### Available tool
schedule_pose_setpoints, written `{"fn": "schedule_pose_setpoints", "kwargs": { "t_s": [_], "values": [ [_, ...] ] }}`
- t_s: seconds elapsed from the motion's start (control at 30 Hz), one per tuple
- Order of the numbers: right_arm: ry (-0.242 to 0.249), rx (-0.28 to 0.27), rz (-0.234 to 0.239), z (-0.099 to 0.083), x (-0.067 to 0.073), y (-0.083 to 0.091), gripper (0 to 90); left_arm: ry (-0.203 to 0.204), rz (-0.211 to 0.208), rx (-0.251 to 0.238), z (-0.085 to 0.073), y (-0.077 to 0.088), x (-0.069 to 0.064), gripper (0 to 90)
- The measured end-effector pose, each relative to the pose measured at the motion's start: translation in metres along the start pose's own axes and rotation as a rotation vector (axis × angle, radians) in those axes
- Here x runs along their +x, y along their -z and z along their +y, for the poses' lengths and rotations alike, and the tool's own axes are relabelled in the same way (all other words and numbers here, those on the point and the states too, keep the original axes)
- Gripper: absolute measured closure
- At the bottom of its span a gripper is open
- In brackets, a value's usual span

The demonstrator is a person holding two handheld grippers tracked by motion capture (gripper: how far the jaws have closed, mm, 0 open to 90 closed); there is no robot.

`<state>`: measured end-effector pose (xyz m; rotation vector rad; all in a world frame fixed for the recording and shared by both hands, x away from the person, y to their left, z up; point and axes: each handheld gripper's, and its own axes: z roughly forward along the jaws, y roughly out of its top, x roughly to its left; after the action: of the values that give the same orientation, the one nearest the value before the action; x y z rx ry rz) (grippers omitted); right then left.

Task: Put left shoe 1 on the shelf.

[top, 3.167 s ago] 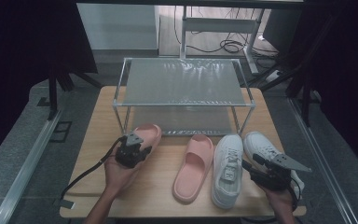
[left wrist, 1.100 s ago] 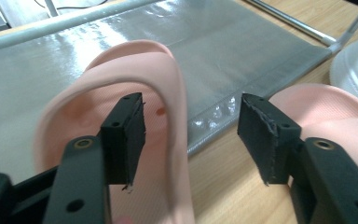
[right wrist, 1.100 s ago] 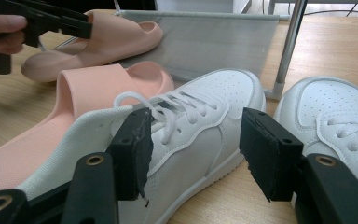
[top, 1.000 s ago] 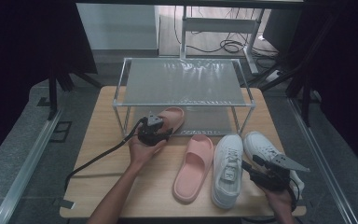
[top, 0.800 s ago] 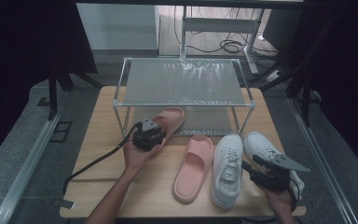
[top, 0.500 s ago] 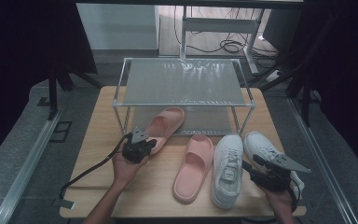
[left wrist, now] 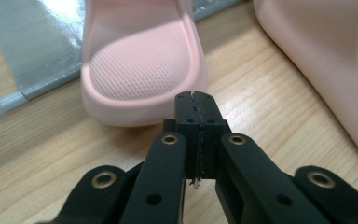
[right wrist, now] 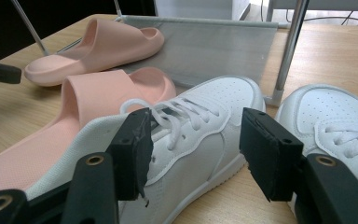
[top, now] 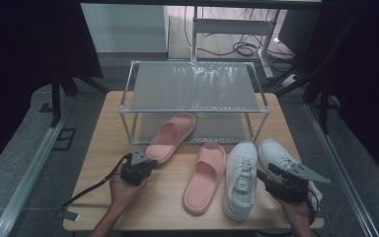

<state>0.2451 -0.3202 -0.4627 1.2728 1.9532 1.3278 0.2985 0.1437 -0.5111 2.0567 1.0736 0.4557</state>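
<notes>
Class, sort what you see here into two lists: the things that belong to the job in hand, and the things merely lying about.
Part of the job:
- pink slipper at the rack
- second pink slipper
- two white sneakers
- shoe rack
- left gripper, shut
- right gripper, open

Lying about:
- cables on the floor
- white stand behind the rack

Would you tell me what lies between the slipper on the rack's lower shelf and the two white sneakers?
The second pink slipper lies between them on the table, as the high view shows, directly beside the nearer white sneaker.
</notes>
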Motion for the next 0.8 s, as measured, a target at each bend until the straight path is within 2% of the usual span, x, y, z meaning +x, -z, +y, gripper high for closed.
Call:
{"fn": "schedule_pose_setpoints", "kwargs": {
  "t_s": [0.07,0.1,0.37,0.6,0.8],
  "values": [
    [-0.001,-0.001,0.0,0.0,0.0,0.001,44.0,-0.008,0.012,0.009,-0.002,-0.002,-0.001,90.0],
    [0.001,-0.002,-0.001,0.0,-0.001,0.001,44.0,0.01,0.005,0.007,-0.003,-0.003,0.002,90.0],
    [-0.001,-0.001,-0.002,0.0,-0.001,0.001,44.0,0.04,0.018,0.004,-0.003,-0.009,0.012,90.0],
    [0.002,0.004,0.0,-0.001,0.0,-0.001,44.0,0.027,0.002,0.0,0.005,-0.015,0.011,90.0],
    [-0.006,-0.001,-0.007,-0.001,-0.003,0.001,44.0,0.012,0.006,0.009,0.0,-0.012,0.01,90.0]
  ]
}}
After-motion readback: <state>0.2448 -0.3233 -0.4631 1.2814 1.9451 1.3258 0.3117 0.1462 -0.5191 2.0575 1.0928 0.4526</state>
